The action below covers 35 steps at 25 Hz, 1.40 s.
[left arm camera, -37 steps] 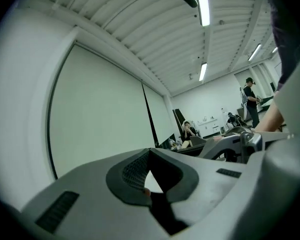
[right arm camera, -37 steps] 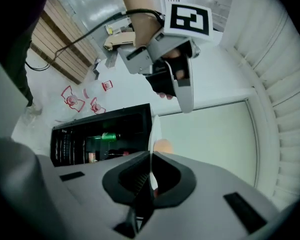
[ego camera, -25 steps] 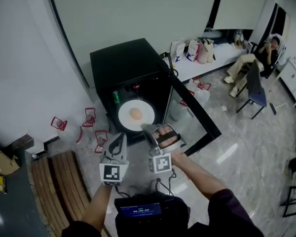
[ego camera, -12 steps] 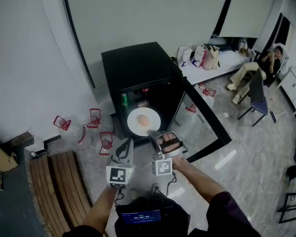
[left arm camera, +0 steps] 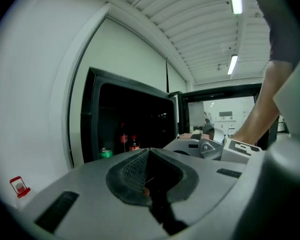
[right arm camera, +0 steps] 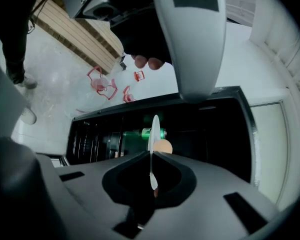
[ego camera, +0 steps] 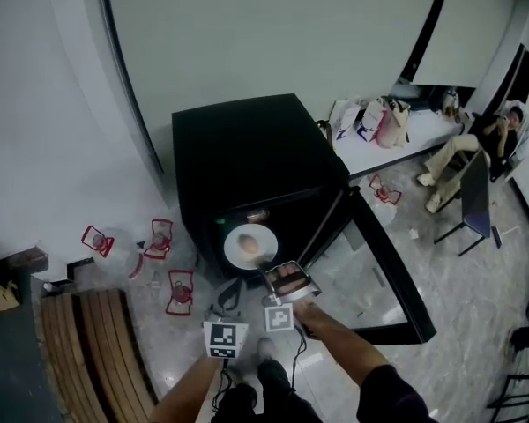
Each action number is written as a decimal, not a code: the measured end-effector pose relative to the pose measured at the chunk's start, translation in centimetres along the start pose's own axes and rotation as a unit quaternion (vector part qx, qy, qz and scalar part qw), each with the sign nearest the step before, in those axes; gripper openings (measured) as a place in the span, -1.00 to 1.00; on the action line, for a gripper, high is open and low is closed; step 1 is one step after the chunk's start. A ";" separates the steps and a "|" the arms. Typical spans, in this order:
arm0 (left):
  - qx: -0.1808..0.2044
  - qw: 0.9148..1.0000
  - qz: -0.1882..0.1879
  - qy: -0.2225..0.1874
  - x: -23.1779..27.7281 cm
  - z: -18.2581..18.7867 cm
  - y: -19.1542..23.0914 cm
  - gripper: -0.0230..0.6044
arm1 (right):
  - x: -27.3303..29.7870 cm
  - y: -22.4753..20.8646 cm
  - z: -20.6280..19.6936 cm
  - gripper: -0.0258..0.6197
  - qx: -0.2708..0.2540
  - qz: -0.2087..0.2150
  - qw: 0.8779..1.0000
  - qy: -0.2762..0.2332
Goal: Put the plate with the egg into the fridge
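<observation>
Centre frame: the right gripper [ego camera: 266,271] pinches the rim of a round white plate [ego camera: 261,234] carrying a brown egg [ego camera: 247,246], held at the mouth of the open black fridge [ego camera: 247,152]. Just below and to the left, the left gripper [ego camera: 230,293] has its jaws pressed together, with nothing in them.

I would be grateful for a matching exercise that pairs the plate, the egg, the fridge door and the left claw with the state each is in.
Things:
1. plate
2. egg
3. fridge door
4. left claw

States:
A. shut, with nothing in it
B. lying on the plate
C. swung open
D. gripped by its rim in the right claw

Pairs: 1-D, 2-B, 3-C, 4-A
</observation>
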State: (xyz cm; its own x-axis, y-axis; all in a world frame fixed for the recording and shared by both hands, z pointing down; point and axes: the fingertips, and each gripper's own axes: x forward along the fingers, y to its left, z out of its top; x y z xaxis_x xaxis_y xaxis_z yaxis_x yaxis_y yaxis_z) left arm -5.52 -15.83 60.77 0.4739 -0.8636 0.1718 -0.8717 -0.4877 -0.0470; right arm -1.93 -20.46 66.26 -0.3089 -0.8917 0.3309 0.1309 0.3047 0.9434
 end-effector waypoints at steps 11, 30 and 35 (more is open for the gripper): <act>0.008 0.999 0.005 0.031 10.7 -8.2 3.1 -0.90 | 14.5 5.7 -5.5 -0.85 -0.001 0.042 0.999 -0.005; -0.017 0.997 0.026 0.072 9.4 -9.4 4.5 -0.90 | 16.5 11.7 -5.1 -0.64 0.105 0.317 0.942 -0.025; -0.021 0.996 0.039 0.079 8.4 -9.3 5.0 -0.90 | 15.5 9.6 -5.2 -0.48 0.190 0.295 0.936 -0.024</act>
State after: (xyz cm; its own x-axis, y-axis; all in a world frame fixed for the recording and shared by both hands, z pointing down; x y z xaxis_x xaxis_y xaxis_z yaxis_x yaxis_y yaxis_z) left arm -7.02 -24.33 71.13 0.3810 -0.8665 0.3224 -0.9115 -0.4105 -0.0262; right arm -0.53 -33.09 80.29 -0.3314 -0.5169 0.7893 -0.0499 0.8450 0.5324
